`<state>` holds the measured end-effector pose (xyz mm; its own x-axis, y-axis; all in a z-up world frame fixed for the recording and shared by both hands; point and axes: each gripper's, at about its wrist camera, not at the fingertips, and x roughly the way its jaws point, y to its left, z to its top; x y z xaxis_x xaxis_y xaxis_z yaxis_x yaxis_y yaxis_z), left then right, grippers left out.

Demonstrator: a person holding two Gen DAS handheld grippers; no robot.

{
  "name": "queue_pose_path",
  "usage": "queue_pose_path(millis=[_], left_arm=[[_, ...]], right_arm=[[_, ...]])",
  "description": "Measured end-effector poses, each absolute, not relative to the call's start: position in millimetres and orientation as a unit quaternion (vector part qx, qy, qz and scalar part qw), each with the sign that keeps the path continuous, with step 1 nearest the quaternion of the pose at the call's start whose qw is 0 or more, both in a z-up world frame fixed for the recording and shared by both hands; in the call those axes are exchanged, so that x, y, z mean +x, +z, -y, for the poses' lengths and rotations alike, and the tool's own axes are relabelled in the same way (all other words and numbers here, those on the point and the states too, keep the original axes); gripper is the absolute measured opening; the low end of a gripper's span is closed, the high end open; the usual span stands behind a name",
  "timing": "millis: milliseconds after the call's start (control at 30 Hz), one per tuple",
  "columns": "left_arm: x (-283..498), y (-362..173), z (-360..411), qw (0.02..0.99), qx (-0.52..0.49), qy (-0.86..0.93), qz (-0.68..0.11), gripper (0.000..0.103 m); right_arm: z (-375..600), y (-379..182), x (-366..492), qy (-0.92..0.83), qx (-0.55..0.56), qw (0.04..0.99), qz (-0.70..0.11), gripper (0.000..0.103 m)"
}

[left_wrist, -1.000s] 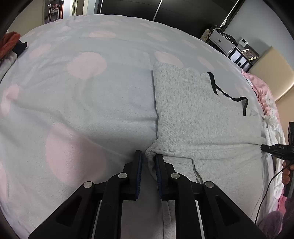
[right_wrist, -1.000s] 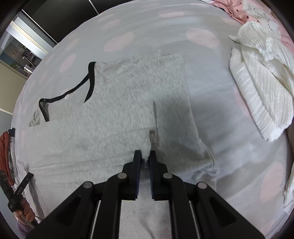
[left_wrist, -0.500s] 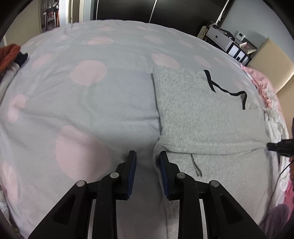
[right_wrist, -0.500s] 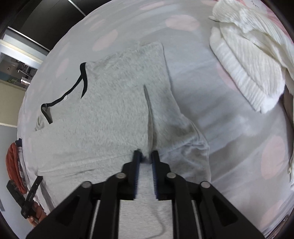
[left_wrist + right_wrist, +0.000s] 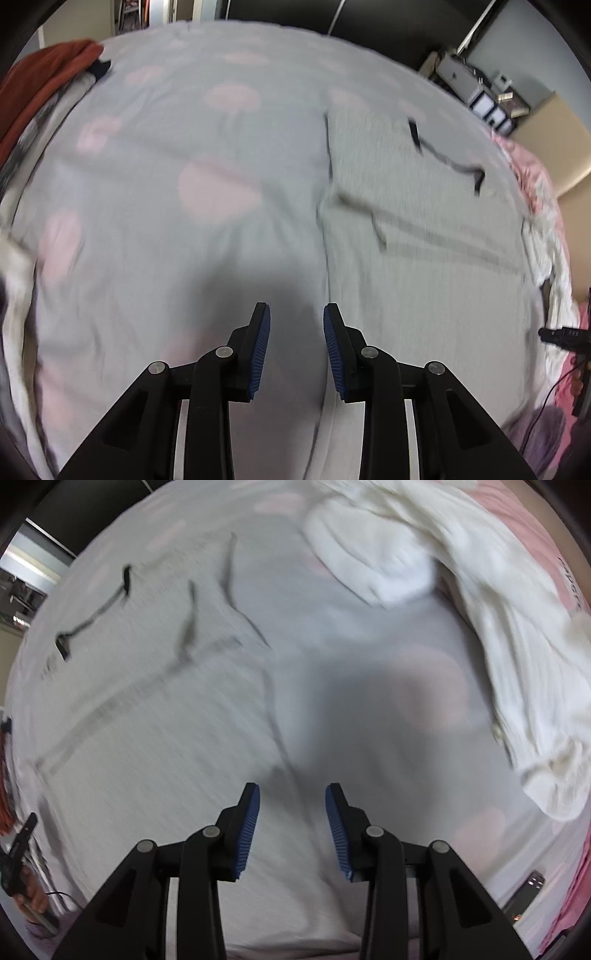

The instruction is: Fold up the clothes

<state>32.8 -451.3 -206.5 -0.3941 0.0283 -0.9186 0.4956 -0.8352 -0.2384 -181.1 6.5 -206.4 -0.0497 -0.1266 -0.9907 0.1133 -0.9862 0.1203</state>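
A grey top with a black-trimmed neckline [image 5: 417, 206] lies flat on the bed with both sides folded in; it also shows in the right wrist view [image 5: 147, 701]. My left gripper [image 5: 296, 314] is open and empty, above the top's left edge near its lower end. My right gripper [image 5: 292, 794] is open and empty, above the top's right edge. Both views are motion-blurred.
The bedspread [image 5: 166, 221] is grey with pink dots. White clothes [image 5: 498, 627] lie piled on the right. Red and grey clothes [image 5: 44, 77] lie at the far left. Shelves and boxes [image 5: 491, 96] stand beyond the bed.
Both grippers were shut on the grey top's folded edges; they have let go, opened wide and pulled back toward the lower end of the garment.
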Motion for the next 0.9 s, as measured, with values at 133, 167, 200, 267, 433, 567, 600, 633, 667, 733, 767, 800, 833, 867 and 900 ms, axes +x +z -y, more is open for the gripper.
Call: queue_pose_path(millis=[133, 167, 200, 267, 433, 567, 600, 633, 667, 733, 767, 800, 833, 867, 900], left_arm=[[54, -213, 425, 0.150, 0.574, -0.770, -0.234, 0.032], [57, -213, 420, 0.151, 0.577, -0.768, -0.231, 0.032], [59, -212, 414, 0.153, 0.581, -0.767, -0.225, 0.032], [64, -212, 402, 0.159, 0.589, -0.764, -0.211, 0.032], [70, -225, 374, 0.165, 0.623, -0.747, -0.161, 0.032], [70, -238, 362, 0.172, 0.647, -0.732, -0.129, 0.032], [71, -238, 362, 0.174, 0.646, -0.732, -0.131, 0.032], [71, -238, 362, 0.176, 0.645, -0.732, -0.132, 0.032], [72, -238, 362, 0.177, 0.644, -0.732, -0.133, 0.032], [74, -237, 360, 0.174, 0.644, -0.734, -0.129, 0.032], [75, -236, 358, 0.170, 0.643, -0.736, -0.125, 0.032], [76, -235, 354, 0.166, 0.641, -0.739, -0.120, 0.031], [76, -235, 350, 0.162, 0.640, -0.742, -0.115, 0.029], [76, -234, 346, 0.158, 0.638, -0.745, -0.111, 0.024], [74, -233, 344, 0.155, 0.635, -0.749, -0.109, 0.021]], right_arm=[[-25, -223, -159, -0.710, 0.698, 0.090, 0.014, 0.044], [-27, -228, -155, -0.708, 0.700, 0.092, 0.018, 0.044], [-28, -232, -151, -0.708, 0.699, 0.095, 0.021, 0.045], [-29, -233, -145, -0.717, 0.690, 0.100, 0.014, 0.046], [-28, -232, -136, -0.732, 0.671, 0.118, -0.009, 0.050], [-34, -232, -131, -0.739, 0.662, 0.124, -0.001, 0.050], [-36, -232, -129, -0.740, 0.661, 0.124, 0.002, 0.050], [-38, -231, -128, -0.741, 0.660, 0.124, 0.005, 0.049], [-41, -230, -126, -0.741, 0.660, 0.124, 0.009, 0.047], [-43, -229, -123, -0.743, 0.658, 0.123, 0.007, 0.036], [-44, -228, -121, -0.743, 0.658, 0.126, 0.007, 0.028], [-44, -227, -120, -0.742, 0.657, 0.131, 0.010, 0.025], [-45, -226, -119, -0.742, 0.657, 0.137, 0.013, 0.020], [-46, -225, -118, -0.741, 0.656, 0.143, 0.016, 0.015], [-46, -223, -117, -0.742, 0.654, 0.146, 0.017, 0.013]])
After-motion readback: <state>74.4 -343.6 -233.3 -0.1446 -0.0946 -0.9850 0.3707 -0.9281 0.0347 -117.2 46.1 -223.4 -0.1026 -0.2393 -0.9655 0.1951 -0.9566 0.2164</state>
